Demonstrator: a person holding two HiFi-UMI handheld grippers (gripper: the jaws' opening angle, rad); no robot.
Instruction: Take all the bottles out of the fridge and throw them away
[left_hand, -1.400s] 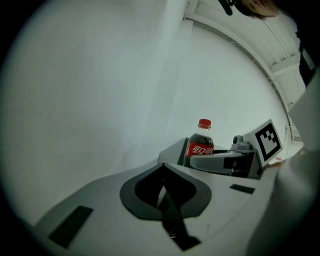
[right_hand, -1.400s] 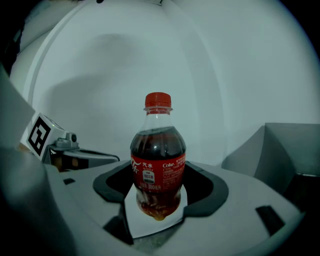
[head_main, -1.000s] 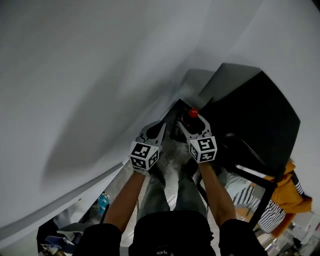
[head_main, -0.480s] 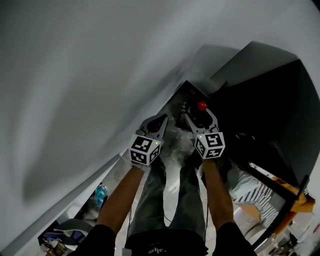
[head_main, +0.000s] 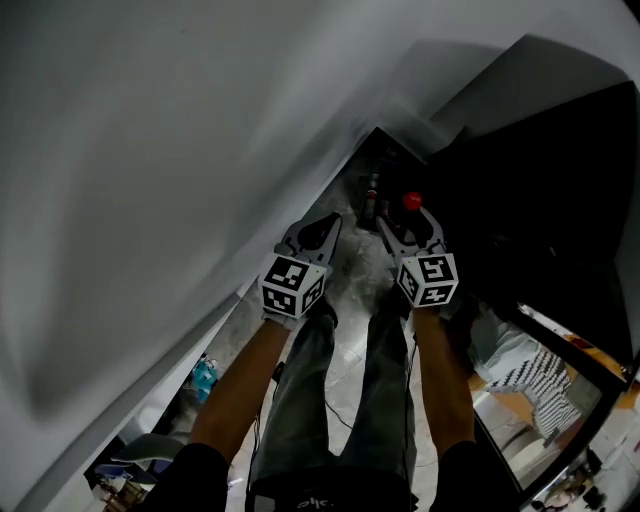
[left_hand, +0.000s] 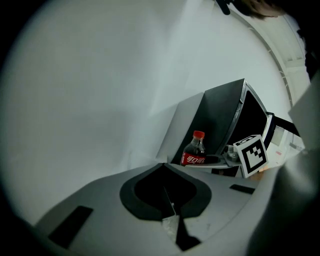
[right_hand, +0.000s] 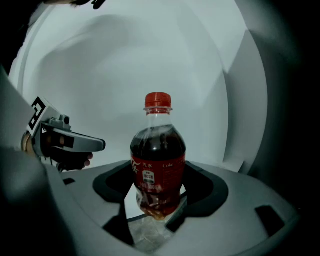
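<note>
Right gripper jaws clamp cola bottle — left gripper jaws closed, empty, by wall.

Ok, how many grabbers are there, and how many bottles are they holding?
Grippers: 2, the left gripper and the right gripper
Bottles held: 1, the cola bottle in the right gripper
Total: 3

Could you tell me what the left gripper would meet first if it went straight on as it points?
The left gripper would probably meet the white wall, near its corner with the grey panel; nothing nearer shows, though depth is unclear.
</note>
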